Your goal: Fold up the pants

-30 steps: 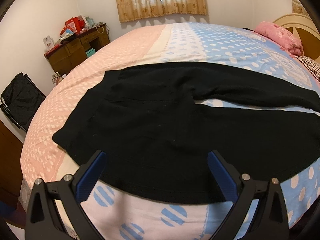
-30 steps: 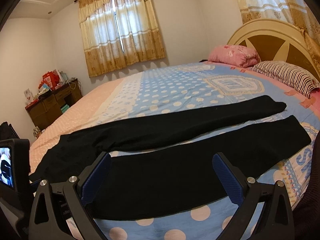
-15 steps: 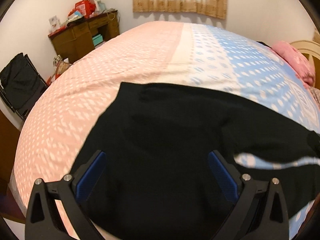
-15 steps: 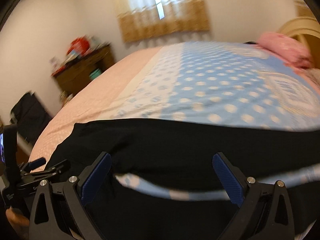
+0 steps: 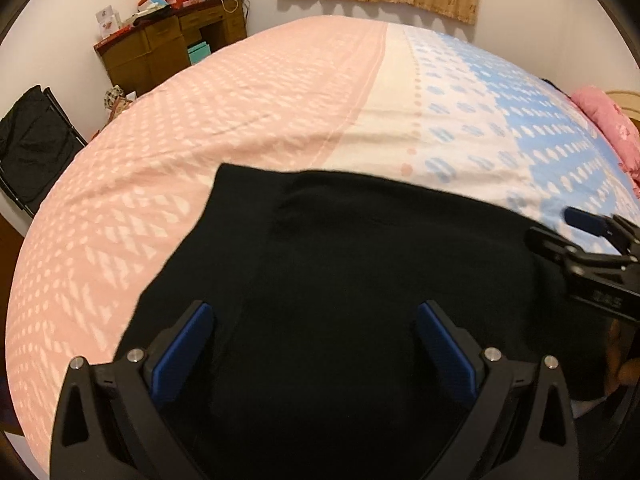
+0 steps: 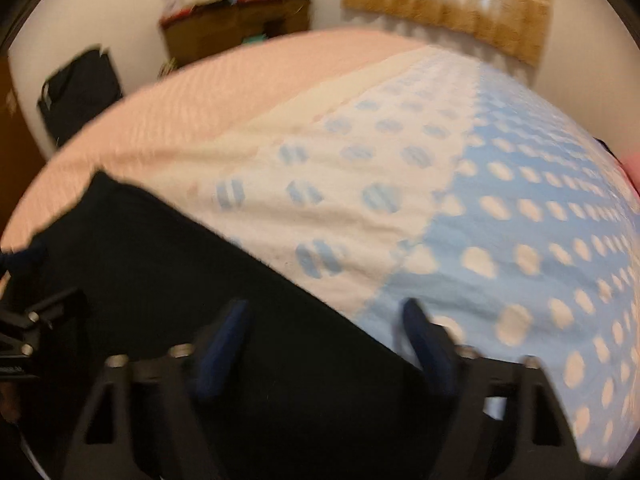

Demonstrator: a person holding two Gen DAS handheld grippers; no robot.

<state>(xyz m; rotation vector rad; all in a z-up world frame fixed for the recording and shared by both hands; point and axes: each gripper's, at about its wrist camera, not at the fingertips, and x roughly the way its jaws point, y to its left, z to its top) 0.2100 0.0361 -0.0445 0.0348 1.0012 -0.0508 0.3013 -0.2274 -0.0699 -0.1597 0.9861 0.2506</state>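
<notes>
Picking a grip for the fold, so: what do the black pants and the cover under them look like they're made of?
The pants look like a soft matte knit, maybe cotton: no sheen, gentle creases, lying limp. The bed cover looks like thin printed woven cotton, matte, with fine wrinkles and a pink, white and blue dotted pattern. Neither can be confirmed by sight alone.

pants (image 5: 360,280) flat on the bed (image 5: 280,100), desk (image 5: 168,48) beyond its far left corner
</notes>
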